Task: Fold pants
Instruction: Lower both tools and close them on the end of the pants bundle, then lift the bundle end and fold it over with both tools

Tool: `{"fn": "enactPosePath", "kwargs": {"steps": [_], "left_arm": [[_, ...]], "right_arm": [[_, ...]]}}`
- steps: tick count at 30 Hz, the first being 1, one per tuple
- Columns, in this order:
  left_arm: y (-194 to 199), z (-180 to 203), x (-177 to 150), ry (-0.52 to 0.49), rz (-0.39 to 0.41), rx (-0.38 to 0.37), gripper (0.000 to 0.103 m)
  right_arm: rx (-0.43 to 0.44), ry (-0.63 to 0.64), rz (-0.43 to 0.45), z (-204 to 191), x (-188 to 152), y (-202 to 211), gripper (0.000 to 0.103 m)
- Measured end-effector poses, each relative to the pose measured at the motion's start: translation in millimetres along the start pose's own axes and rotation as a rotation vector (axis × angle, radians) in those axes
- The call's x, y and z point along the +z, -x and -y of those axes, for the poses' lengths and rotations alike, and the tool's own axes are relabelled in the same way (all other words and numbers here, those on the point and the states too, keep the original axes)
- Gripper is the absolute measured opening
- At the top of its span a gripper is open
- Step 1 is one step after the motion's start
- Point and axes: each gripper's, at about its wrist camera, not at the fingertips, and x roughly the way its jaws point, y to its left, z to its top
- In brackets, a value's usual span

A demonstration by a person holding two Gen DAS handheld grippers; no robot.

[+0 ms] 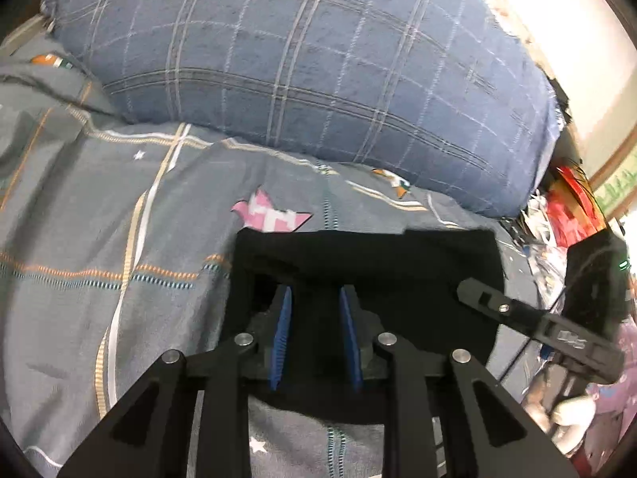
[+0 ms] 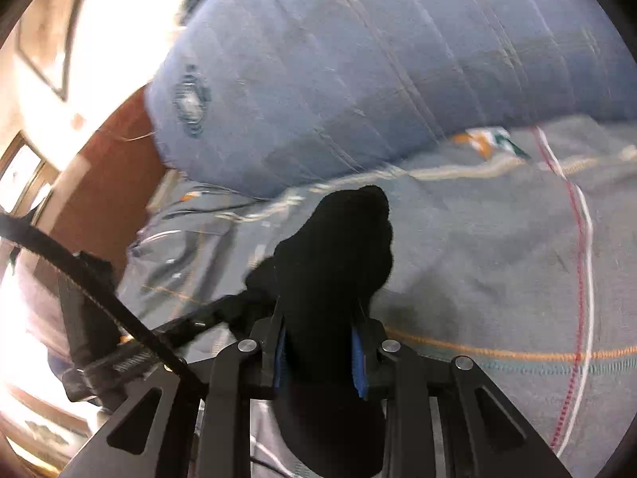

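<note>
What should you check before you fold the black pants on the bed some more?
1. Left gripper has cloth: ok; black pants sit between its blue pads.
2. Right gripper has cloth: ok; a bunched part of the pants fills its jaws.
3. Both pinch the same edge: cannot tell; the fabric is too dark.
4. Room to fold ahead: ok; the bedsheet lies flat as far as the blue checked pillow.
5. Pants smooth: not ok; the cloth is bunched at the right gripper.
</note>
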Motion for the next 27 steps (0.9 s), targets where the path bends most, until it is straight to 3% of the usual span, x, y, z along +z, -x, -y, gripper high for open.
{"fn": "enactPosePath", "kwargs": {"steps": [3,6,9,13,17,21,24,27], "left_arm": [[6,-4,-5,-0.005,0.020,0.026,0.027],[8,-16,-8,0.025,0.014,0.034,0.034],[9,-33,-7,0.073,0.006,0.037,0.036],[11,-57,-8,0.143,0.013,0.028,0.046],[9,-79,-15,0.191,-0.002,0.039,0.046],[15,-93,-20,0.243,-0.007,0.010,0.047],[15,-90,-19,0.240,0.009,-0.040,0.056],[1,-76,-13,0.217,-0.013,-0.080,0.058]], "right_arm": [[-0.059,-0.044,-0.017,26,-4,-6,0.028],[-0.058,-0.098,-0.025,44,-7,-11,0.032],[-0.089,-0.068,-0.022,43,-10,-14,0.042],[-0.114,-0.037,-0.007,41,-17,-20,0.055],[-0.092,-0.066,0.002,50,-28,-19,0.069],[-0.078,-0.121,0.027,65,-32,-10,0.071],[-0.053,-0.157,0.045,71,-32,-2,0.072],[-0.034,-0.162,0.038,74,-32,-3,0.072]]}}
